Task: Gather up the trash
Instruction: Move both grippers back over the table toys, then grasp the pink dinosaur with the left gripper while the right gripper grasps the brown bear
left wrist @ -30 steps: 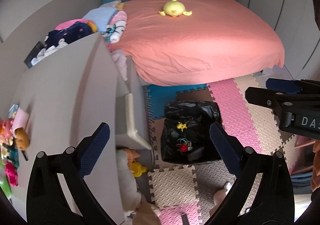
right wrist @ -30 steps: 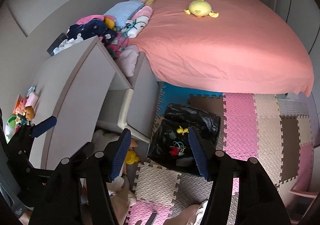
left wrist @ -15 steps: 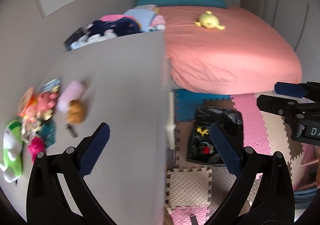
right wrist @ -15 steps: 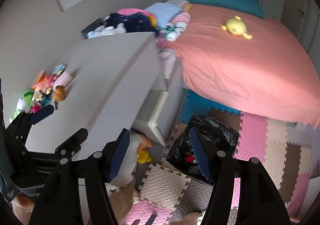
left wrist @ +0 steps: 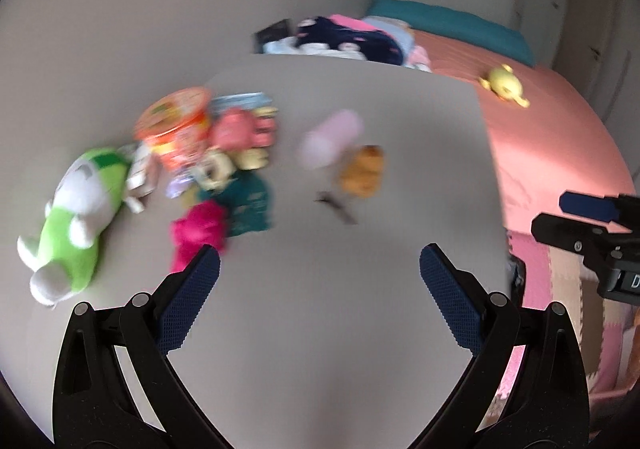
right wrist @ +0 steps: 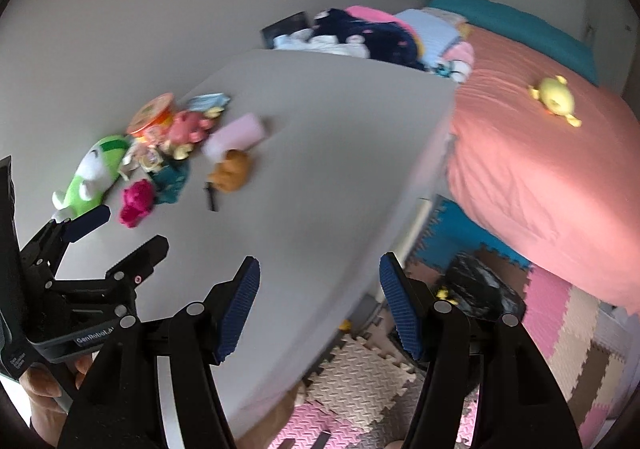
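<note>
Both views swung from trash bag [right wrist: 480,291] to desk [left wrist: 340,289]; blurred clutter [left wrist: 208,153], perhaps toys; left tool [left wrist: 320,277], right tool [right wrist: 320,301] spread, empty.

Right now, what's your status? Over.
Left tool open, empty. Right tool open, empty. Cluttered items on the grey tabletop untouched. Black trash bag on the floor. Nothing in the way.

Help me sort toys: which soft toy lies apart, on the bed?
The yellow plush, alone on the pink bed; the green plush and others cluster on the grey tabletop.
</note>
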`<action>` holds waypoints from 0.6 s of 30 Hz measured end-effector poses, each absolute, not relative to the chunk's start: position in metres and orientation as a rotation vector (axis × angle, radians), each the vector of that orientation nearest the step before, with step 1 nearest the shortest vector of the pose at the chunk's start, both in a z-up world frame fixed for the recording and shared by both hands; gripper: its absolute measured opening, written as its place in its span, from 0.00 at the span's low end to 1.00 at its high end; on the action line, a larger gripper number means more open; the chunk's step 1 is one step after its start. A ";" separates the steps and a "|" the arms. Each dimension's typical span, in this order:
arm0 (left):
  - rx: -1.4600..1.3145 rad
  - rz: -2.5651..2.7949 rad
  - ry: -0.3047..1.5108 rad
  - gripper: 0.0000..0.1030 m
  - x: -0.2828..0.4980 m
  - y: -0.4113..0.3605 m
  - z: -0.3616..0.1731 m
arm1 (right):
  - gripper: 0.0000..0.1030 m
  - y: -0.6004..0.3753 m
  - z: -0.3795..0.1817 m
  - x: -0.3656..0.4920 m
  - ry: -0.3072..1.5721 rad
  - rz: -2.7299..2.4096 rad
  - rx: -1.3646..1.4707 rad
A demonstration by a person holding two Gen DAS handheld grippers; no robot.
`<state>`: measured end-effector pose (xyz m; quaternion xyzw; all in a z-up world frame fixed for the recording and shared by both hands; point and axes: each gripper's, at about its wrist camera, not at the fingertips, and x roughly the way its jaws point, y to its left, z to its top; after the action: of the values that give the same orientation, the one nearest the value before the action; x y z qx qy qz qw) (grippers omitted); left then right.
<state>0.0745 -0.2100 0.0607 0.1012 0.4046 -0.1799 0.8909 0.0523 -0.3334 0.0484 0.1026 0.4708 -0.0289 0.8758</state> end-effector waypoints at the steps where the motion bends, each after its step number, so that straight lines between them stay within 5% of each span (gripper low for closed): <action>1: 0.192 -0.359 0.843 0.94 0.079 -0.197 0.060 | 0.62 -0.325 0.046 0.060 0.988 -0.044 0.217; 18: 0.091 -0.271 0.935 0.94 0.137 -0.123 0.038 | 0.62 -0.268 0.009 0.171 1.084 -0.035 0.275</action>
<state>0.1369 -0.1233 0.0379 0.0439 0.4493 -0.1303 0.8827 0.1712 -0.2678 0.0087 0.1304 0.5144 -0.0165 0.8474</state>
